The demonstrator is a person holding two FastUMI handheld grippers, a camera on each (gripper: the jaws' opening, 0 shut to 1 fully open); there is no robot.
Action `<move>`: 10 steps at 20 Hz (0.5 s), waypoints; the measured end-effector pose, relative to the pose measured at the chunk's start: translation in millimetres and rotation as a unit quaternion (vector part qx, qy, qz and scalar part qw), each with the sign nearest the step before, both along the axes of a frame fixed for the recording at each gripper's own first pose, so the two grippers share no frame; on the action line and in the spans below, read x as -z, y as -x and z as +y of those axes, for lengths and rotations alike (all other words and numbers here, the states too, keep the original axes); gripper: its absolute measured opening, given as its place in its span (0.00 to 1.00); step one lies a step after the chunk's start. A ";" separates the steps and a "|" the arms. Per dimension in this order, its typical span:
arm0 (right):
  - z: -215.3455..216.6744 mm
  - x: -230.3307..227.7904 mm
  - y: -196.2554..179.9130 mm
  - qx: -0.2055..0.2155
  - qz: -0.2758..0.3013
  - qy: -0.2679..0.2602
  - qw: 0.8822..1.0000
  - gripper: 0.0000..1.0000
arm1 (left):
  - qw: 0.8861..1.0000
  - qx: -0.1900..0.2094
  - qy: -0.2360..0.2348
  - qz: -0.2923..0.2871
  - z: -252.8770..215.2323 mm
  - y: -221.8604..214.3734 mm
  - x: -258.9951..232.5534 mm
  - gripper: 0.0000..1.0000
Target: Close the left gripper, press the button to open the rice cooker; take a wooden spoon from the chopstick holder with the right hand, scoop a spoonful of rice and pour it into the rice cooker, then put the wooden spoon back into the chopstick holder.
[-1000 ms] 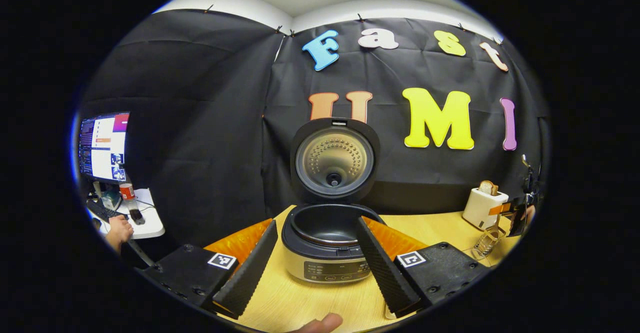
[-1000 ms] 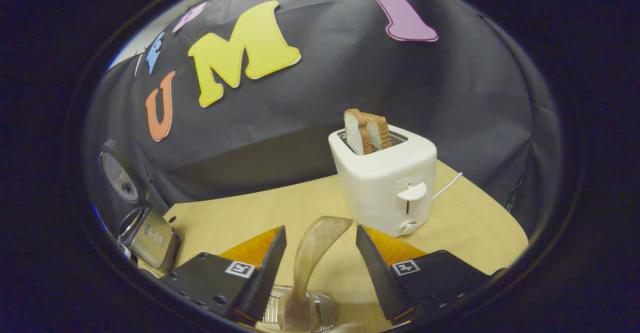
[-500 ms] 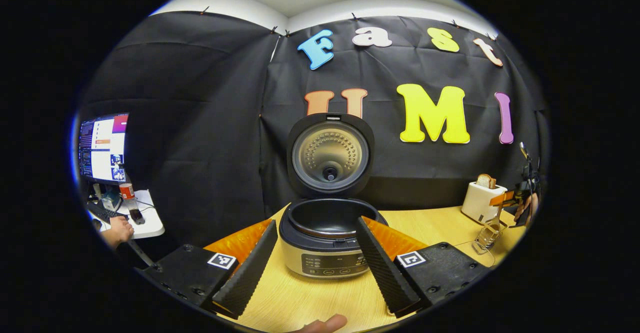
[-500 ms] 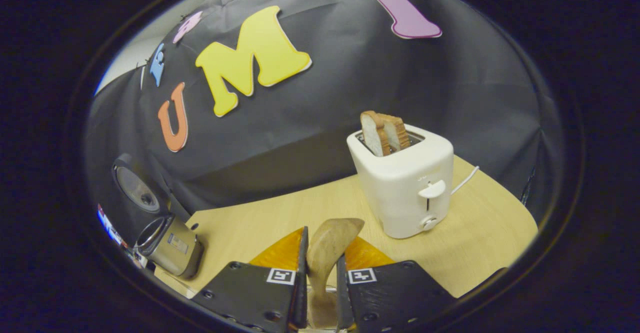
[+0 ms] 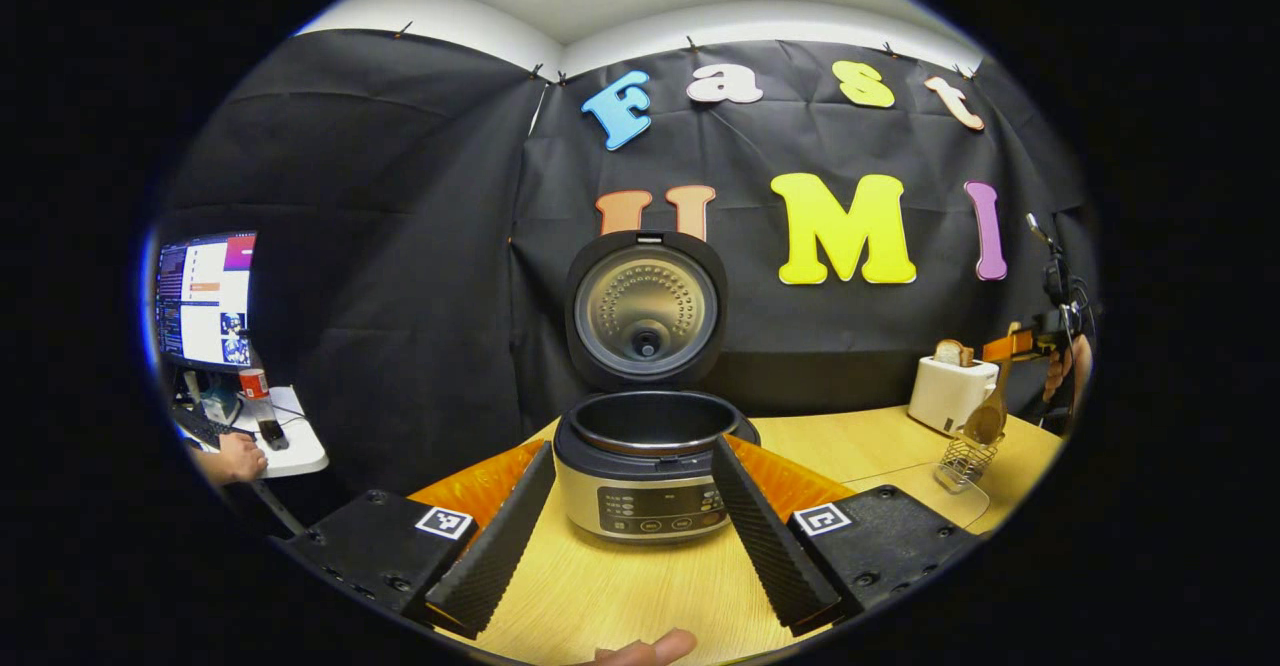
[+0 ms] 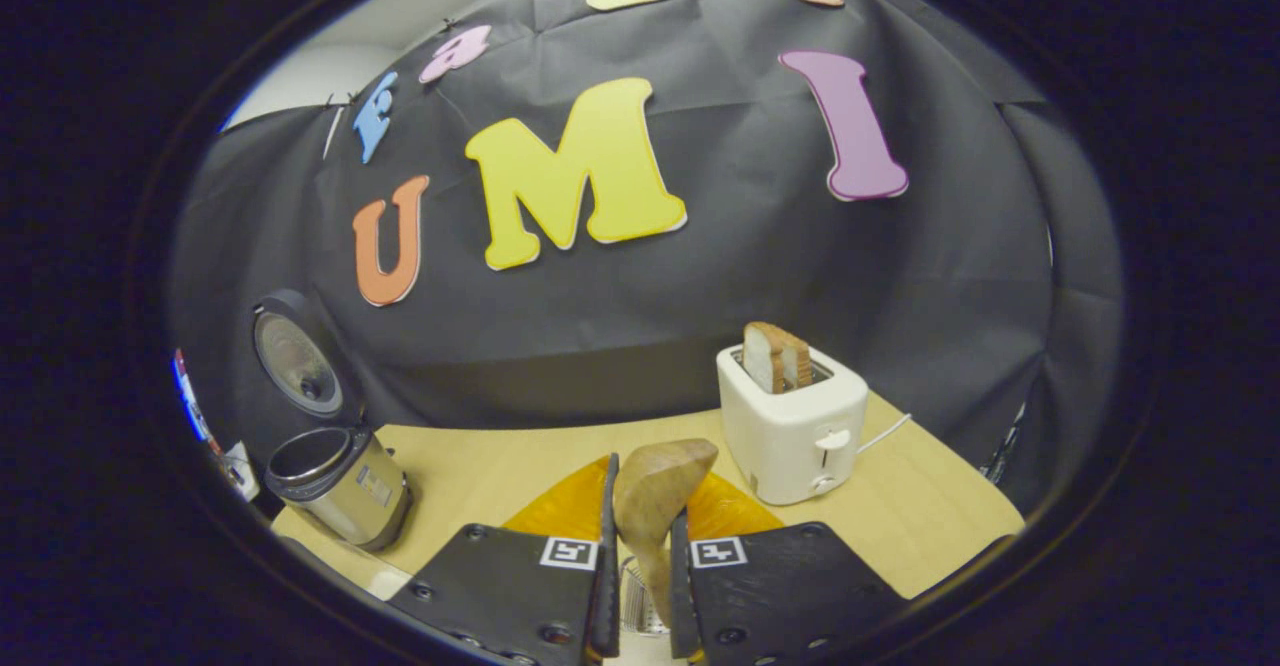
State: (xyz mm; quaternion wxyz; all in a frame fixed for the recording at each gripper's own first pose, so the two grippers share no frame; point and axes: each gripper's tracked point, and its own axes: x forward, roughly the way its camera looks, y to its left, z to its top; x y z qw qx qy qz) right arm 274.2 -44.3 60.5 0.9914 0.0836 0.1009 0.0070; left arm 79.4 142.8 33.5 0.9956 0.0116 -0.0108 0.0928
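Note:
The rice cooker (image 5: 640, 491) stands open on the wooden table, its lid (image 5: 645, 308) upright and the dark inner pot bare. My left gripper (image 5: 632, 454) is open just short of the cooker's front, with nothing between its fingers. At the far right of the left gripper view, the right gripper (image 5: 1025, 344) holds the wooden spoon (image 5: 988, 418) above the wire chopstick holder (image 5: 962, 461). In the right gripper view, my right gripper (image 6: 642, 506) is shut on the wooden spoon (image 6: 655, 491), bowl end up. The holder's wire rim (image 6: 633, 604) shows low between the fingers. The cooker (image 6: 340, 486) sits far left.
A white toaster (image 6: 795, 424) with two bread slices stands on the table behind the spoon, its cord trailing right; it also appears as the toaster (image 5: 950, 394). A monitor (image 5: 205, 296) and a person's hand (image 5: 235, 456) are on a side desk at left. A thumb (image 5: 645, 649) shows at the bottom.
My right gripper shut on the wooden spoon and raised it out of the chopstick holder. My left gripper drew back from the open cooker and stayed open.

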 end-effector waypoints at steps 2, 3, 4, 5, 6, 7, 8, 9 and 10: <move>13.1 -19.5 21.8 0.007 -0.014 0.020 1.000 0.19 | 1.000 0.000 -0.004 0.003 0.3 4.5 7.5 1.00; 25.8 -31.1 33.6 0.002 -0.026 0.022 0.999 0.19 | 1.000 -0.002 -0.005 0.004 -0.1 6.1 10.5 1.00; 38.8 -41.5 44.5 -0.005 -0.036 0.024 0.999 0.19 | 1.000 -0.002 -0.003 0.006 -1.0 7.7 13.4 1.00; 52.4 -49.3 57.2 -0.014 -0.045 0.025 0.999 0.19 | 1.000 0.005 0.000 0.011 -4.5 9.2 17.9 1.00; 67.6 -55.9 68.7 -0.026 -0.051 0.025 0.998 0.19 | 1.000 0.013 0.000 0.016 -8.5 6.9 19.3 1.00; 84.0 -59.5 79.8 -0.036 -0.055 0.027 0.997 0.19 | 1.000 0.012 -0.003 0.026 -8.7 8.3 20.3 1.00; 101.0 -63.3 88.9 -0.047 -0.060 0.029 0.997 0.17 | 1.000 0.005 -0.003 0.026 -4.7 12.0 18.6 1.00; 117.3 -65.2 96.5 -0.058 -0.064 0.034 0.996 0.17 | 1.000 0.003 -0.002 0.021 -4.1 14.0 16.0 1.00; 135.4 -65.6 102.9 -0.071 -0.066 0.041 0.994 0.19 | 1.000 0.009 -0.004 0.023 -8.0 14.7 14.5 1.00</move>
